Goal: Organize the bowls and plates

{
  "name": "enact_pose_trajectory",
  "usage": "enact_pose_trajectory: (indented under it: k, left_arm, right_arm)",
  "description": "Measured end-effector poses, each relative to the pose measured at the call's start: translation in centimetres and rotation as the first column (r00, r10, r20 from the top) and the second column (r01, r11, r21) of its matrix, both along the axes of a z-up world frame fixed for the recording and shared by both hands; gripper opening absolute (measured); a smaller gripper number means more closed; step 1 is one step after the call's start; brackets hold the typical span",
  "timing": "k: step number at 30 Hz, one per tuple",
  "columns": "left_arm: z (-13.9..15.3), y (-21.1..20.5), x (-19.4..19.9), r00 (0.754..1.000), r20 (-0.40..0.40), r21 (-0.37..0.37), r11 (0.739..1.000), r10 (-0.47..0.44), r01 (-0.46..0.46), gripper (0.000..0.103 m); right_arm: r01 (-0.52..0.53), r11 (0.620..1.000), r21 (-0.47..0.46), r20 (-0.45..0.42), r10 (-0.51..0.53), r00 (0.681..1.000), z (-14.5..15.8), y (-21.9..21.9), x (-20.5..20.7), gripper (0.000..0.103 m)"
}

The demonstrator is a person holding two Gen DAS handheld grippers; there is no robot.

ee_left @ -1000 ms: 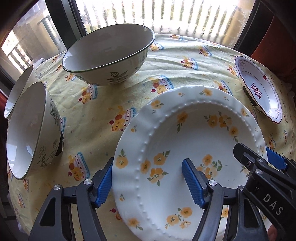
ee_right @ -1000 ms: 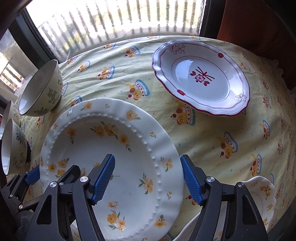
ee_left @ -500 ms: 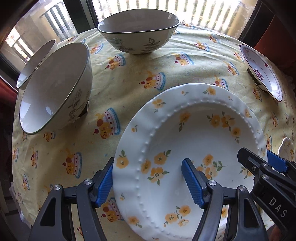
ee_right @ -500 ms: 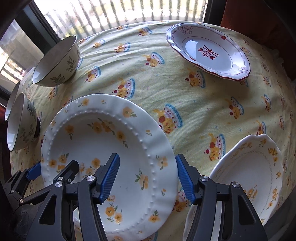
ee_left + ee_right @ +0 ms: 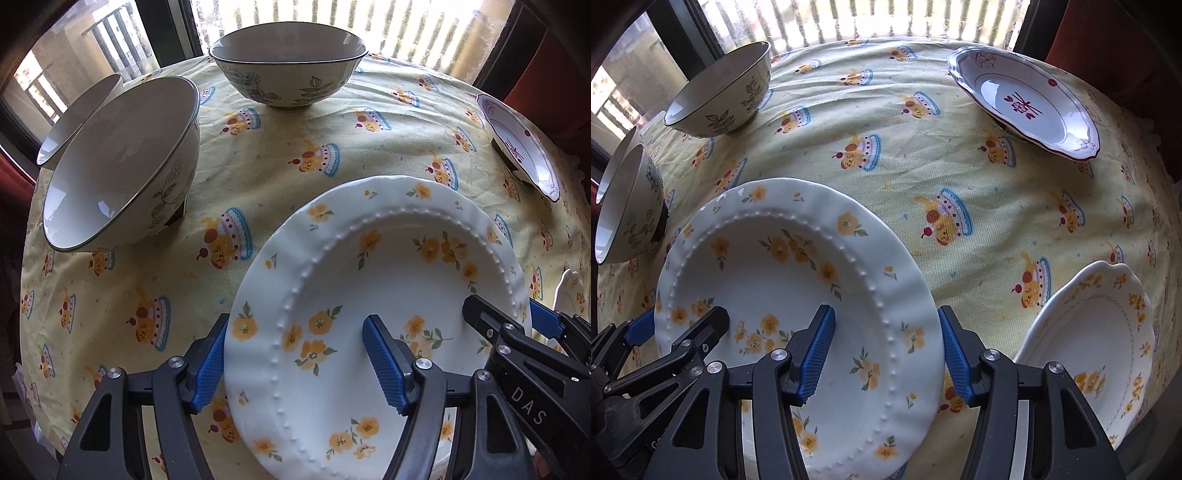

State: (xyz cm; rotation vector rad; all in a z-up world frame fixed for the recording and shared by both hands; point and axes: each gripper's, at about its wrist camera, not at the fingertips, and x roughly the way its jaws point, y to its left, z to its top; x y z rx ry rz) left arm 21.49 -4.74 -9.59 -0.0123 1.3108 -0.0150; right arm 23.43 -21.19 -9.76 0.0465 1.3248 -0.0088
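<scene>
Left wrist view: two black grippers with blue pads straddle opposite edges of one plate on the yellow cake-print tablecloth (image 5: 280, 155).

Large white round plate with yellow flowers and a beaded ring (image 5: 388, 295) lies flat near the table's front edge. Left gripper (image 5: 299, 365) stands about half open, its rim between the pads, no pad seen pressing. Right gripper (image 5: 886, 350) straddles the opposite rim, jaws closing, pads not yet touching. Three cream leaf-patterned bowls (image 5: 122, 162) sit left and behind; a red-trimmed white plate (image 5: 1027, 103) lies far right, a scalloped flowered dish (image 5: 1089, 343) just beside the right gripper.
</scene>
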Motion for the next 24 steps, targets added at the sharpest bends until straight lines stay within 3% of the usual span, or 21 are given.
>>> enact_pose_trajectory:
  k: [7, 15, 24]
  left_arm:
    - [0.1, 0.5, 0.6, 0.998, -0.020, -0.028, 0.998, -0.053, 0.052, 0.070]
    - [0.6, 0.7, -0.8, 0.993, -0.030, -0.041, 0.992, -0.118, 0.116, 0.069]
    - [3.5, -1.1, -2.9, 0.986, 0.019, -0.042, 0.985, -0.168, 0.169, 0.069]
  right_arm:
    - [0.034, 0.999, -0.024, 0.013, -0.034, 0.999, 0.4, 0.2, -0.2, 0.058]
    - [0.100, 0.995, -0.028, -0.004, -0.100, 0.995, 1.2, 1.0, -3.0, 0.058]
    - [0.177, 0.984, -0.023, 0.030, -0.176, 0.984, 3.5, 0.5, -6.4, 0.058]
